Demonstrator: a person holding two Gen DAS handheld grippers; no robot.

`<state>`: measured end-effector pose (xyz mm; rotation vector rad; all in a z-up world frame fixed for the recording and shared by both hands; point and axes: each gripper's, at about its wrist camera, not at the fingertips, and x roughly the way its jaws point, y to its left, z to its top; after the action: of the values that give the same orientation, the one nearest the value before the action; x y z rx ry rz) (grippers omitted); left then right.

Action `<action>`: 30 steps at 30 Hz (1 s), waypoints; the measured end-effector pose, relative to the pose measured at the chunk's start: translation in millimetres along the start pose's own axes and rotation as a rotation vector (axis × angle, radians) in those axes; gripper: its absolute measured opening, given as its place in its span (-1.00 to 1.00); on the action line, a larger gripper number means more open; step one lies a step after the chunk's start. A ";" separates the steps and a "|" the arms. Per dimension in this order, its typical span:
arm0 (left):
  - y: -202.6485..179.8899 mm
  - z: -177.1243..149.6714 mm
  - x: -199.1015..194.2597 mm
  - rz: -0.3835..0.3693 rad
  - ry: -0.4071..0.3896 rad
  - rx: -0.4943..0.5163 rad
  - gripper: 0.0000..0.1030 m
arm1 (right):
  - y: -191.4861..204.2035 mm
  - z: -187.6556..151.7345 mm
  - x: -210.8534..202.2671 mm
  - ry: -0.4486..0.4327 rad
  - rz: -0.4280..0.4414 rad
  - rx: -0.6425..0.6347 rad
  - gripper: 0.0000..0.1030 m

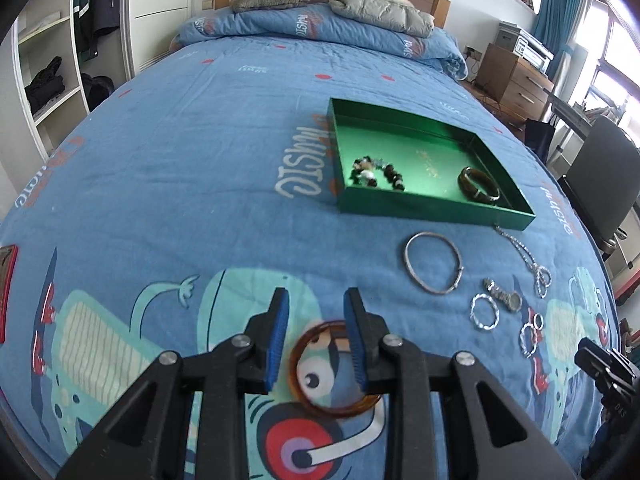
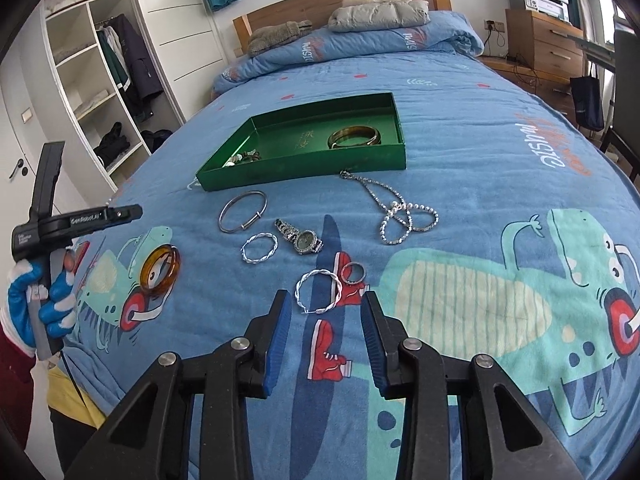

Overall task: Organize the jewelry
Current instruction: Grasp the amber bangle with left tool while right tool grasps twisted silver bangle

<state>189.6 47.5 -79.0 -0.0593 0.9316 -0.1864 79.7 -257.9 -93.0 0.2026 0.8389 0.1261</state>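
Observation:
An amber bangle (image 1: 334,394) lies on the blue bedspread. My left gripper (image 1: 316,302) is open just above it, jaws astride its far rim without touching. The bangle also shows in the right wrist view (image 2: 160,270). A green tray (image 1: 436,211) (image 2: 304,174) holds a dark bead bracelet (image 1: 378,174) and a brown bangle (image 1: 478,186) (image 2: 354,136). Between tray and grippers lie a silver bangle (image 2: 242,210), a watch (image 2: 300,236), a bead necklace (image 2: 400,212), two twisted silver hoops (image 2: 259,248) (image 2: 318,290) and a ring (image 2: 353,272). My right gripper (image 2: 325,302) is open and empty, just short of the nearer hoop.
A folded quilt (image 2: 360,46) with a grey jacket (image 2: 376,14) lies at the headboard. A wardrobe with open shelves (image 2: 92,92) stands on the left, a wooden dresser (image 2: 544,40) and a dark chair (image 1: 600,176) on the right.

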 end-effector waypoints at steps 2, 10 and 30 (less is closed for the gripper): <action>8.0 -11.0 5.9 0.000 0.029 -0.019 -0.48 | -2.1 -2.1 10.2 0.026 0.006 0.018 -0.44; 20.2 -27.9 24.8 0.013 0.068 -0.053 -0.47 | -9.1 -3.3 47.8 0.097 0.021 0.068 -0.57; -2.7 -43.7 49.4 0.024 0.104 0.081 -0.38 | 0.3 4.1 84.2 0.134 0.047 0.065 -0.56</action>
<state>183.0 37.0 -143.8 0.0366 1.0267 -0.2065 138.6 -242.2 -151.2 0.2769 0.9728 0.1579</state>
